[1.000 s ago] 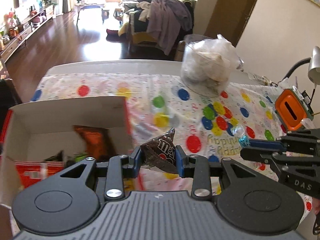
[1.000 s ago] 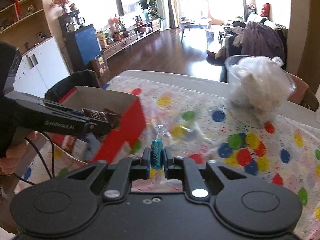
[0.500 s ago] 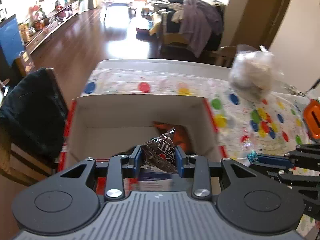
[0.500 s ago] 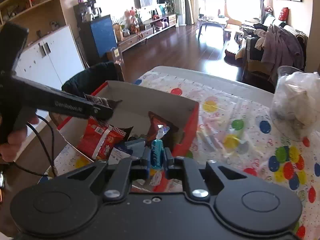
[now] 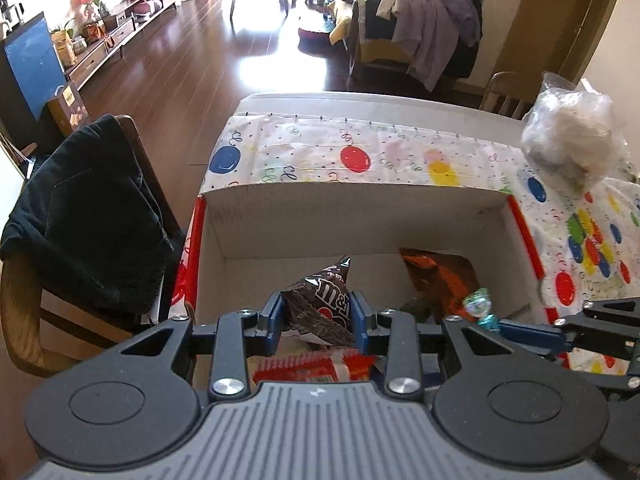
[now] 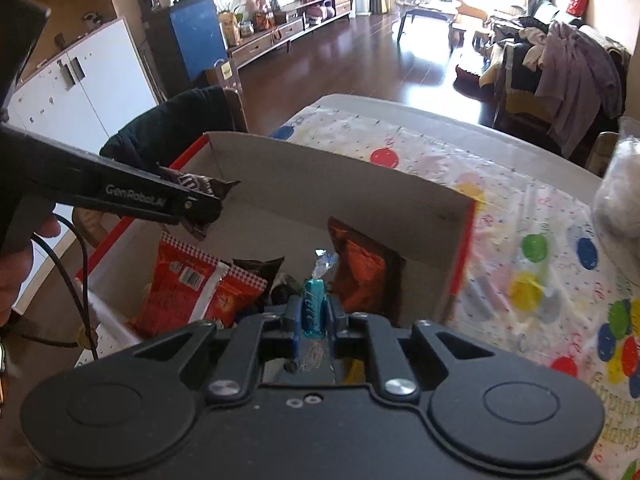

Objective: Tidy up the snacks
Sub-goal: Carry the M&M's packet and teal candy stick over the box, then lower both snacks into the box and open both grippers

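Observation:
My left gripper [image 5: 317, 316] is shut on a brown M&M's bag [image 5: 320, 304] and hangs over the open cardboard box [image 5: 352, 216]. In the right wrist view that same left gripper [image 6: 200, 210] juts in from the left with the brown bag [image 6: 196, 185] in its tip. My right gripper [image 6: 313, 314] is shut on a small teal wrapped candy [image 6: 314, 306], also above the box [image 6: 340, 178]. The left wrist view shows the candy [image 5: 482, 312] at the right gripper's tip. Inside lie a red snack bag [image 6: 188, 292] and an orange bag [image 6: 364, 276].
The box sits on a table under a balloon-print cloth [image 5: 360, 152]. A clear tub with a white plastic bag [image 5: 568, 136] stands at the far right. A wooden chair draped with dark clothing [image 5: 88, 216] is left of the table. A hand [image 6: 24, 248] holds the left gripper.
Both grippers have swung left from over the cloth to above the open box, lower than before. Each still holds its snack.

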{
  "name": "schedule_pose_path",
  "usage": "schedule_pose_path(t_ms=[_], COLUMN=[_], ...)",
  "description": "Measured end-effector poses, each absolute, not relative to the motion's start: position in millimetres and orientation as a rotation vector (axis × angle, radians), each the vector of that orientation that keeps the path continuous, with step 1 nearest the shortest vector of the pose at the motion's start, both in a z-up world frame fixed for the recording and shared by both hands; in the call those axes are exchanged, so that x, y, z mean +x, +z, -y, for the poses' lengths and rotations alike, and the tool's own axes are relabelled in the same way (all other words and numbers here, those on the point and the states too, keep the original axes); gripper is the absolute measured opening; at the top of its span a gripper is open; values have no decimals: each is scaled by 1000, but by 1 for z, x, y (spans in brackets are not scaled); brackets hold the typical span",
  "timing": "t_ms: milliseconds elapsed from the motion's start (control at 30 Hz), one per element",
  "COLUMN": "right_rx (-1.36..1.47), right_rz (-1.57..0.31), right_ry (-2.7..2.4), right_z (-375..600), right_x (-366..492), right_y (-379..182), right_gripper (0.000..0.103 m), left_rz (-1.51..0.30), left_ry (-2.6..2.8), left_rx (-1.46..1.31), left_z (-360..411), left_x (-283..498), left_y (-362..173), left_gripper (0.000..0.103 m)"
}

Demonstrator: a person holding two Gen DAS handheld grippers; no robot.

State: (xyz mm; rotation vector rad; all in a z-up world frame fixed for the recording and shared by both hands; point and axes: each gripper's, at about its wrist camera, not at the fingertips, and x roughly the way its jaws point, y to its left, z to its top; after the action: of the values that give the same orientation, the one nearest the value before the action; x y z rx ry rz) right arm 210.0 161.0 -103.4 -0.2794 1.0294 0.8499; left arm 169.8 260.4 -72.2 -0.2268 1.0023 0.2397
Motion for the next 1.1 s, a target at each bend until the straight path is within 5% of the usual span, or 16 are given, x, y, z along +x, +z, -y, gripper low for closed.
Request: schedule_pose_path(t_ms=[733,1100], right_rx=[-312,-254], right_rz=[-1127,-1118], right_ry=[831,829], right_z=[-182,-162], right_x=[223,218], right_y=[-129,-113], right_gripper=[12,30], left_rz=[-1211,-1167], left_ry=[193,183], left_rx=[-207,-228], left_z=[-249,-241], left_x=[204,189], left_y=[-96,-83], left_gripper=[34,45])
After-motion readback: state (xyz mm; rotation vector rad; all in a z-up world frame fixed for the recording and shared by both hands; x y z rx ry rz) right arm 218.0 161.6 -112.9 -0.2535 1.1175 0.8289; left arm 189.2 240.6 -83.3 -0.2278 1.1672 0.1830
